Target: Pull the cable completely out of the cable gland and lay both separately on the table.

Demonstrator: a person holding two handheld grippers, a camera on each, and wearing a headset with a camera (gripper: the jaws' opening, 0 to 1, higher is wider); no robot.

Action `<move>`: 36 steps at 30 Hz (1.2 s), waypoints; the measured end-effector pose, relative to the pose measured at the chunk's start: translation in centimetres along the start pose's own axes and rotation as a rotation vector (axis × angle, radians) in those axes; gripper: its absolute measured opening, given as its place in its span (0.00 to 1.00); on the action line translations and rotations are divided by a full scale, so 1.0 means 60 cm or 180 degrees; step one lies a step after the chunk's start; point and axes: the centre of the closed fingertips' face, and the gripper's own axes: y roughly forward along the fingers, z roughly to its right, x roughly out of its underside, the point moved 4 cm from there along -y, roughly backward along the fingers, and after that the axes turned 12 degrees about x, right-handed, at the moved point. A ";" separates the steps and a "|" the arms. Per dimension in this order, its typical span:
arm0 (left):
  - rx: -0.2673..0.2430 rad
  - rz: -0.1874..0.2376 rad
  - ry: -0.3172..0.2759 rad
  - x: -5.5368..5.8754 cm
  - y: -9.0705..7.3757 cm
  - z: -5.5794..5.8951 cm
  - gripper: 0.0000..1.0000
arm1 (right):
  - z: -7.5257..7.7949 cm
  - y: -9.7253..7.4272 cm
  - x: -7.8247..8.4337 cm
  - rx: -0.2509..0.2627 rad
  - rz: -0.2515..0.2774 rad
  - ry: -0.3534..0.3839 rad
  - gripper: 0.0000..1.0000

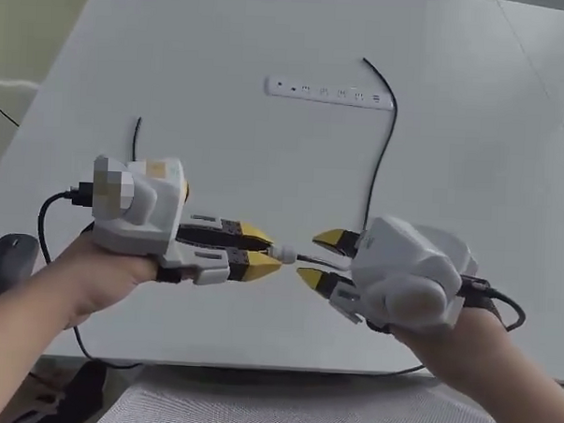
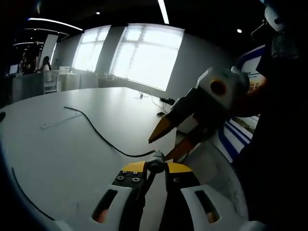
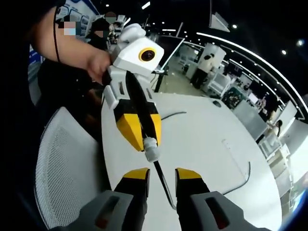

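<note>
The cable gland (image 1: 282,255) is pinched in the closed tips of your left gripper (image 1: 261,253), above the near edge of the table (image 1: 266,145). The cable (image 3: 163,187) is seated in the gland and runs out between the jaws of your right gripper (image 1: 319,257), which stand apart and grip nothing.

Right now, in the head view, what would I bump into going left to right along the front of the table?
mouse → left gripper → cable gland pinched at its tips → right gripper, open
</note>
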 end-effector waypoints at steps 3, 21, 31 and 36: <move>0.0012 -0.0010 -0.0006 0.002 0.002 0.002 0.15 | -0.004 0.003 0.000 0.0004 -0.0003 -0.0057 0.15; 0.0009 -0.0036 0.0000 0.004 0.005 0.006 0.15 | -0.015 0.006 0.002 0.0042 0.0025 -0.0125 0.01; 0.0002 -0.0085 0.0010 0.010 0.009 0.008 0.15 | -0.021 0.006 0.010 0.0037 0.0038 -0.0059 0.00; -0.0011 -0.0085 0.0010 0.012 0.009 0.009 0.15 | -0.015 0.005 0.021 0.0061 -0.0001 0.0054 0.00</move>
